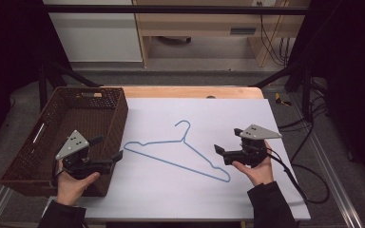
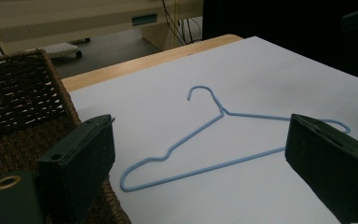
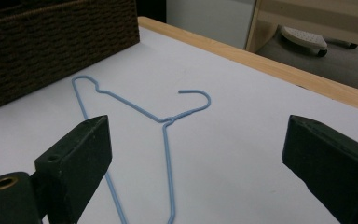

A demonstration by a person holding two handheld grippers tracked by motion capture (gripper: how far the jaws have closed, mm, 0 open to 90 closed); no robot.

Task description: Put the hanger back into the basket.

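One thin light-blue wire clothes hanger [image 1: 180, 152] lies flat near the middle of the white-covered worktop [image 1: 171, 199], its hook toward the far edge and its long bar running from beside the basket toward the near right. In the left gripper view the hanger [image 2: 205, 140] spreads across the white sheet between the two black jaws, well beyond them and untouched; in the right gripper view the hanger [image 3: 163, 121] lies ahead of the jaws with its hook curling to the right, again free of contact. Left of the hanger stands a dark brown woven rectangular basket [image 1: 116, 118], whose near right corner sits just beside the hanger's left end; its wicker wall [image 2: 23, 98] rises at the left of the left gripper view and its side [image 3: 56, 42] crosses the far left of the right gripper view. The left tool [image 1: 110, 148], carried in the person's left hand [image 1: 73, 183], hovers over the basket's near right corner and points toward the hanger with its jaws spread wide and nothing between them. The right tool [image 1: 227, 142], carried in the right hand [image 1: 256, 171], sits near the hanger's right end, pointing left; its jaws also stand wide apart and hold nothing. A strip of bare light wood [image 1: 190, 91] edges the worktop on the far side.
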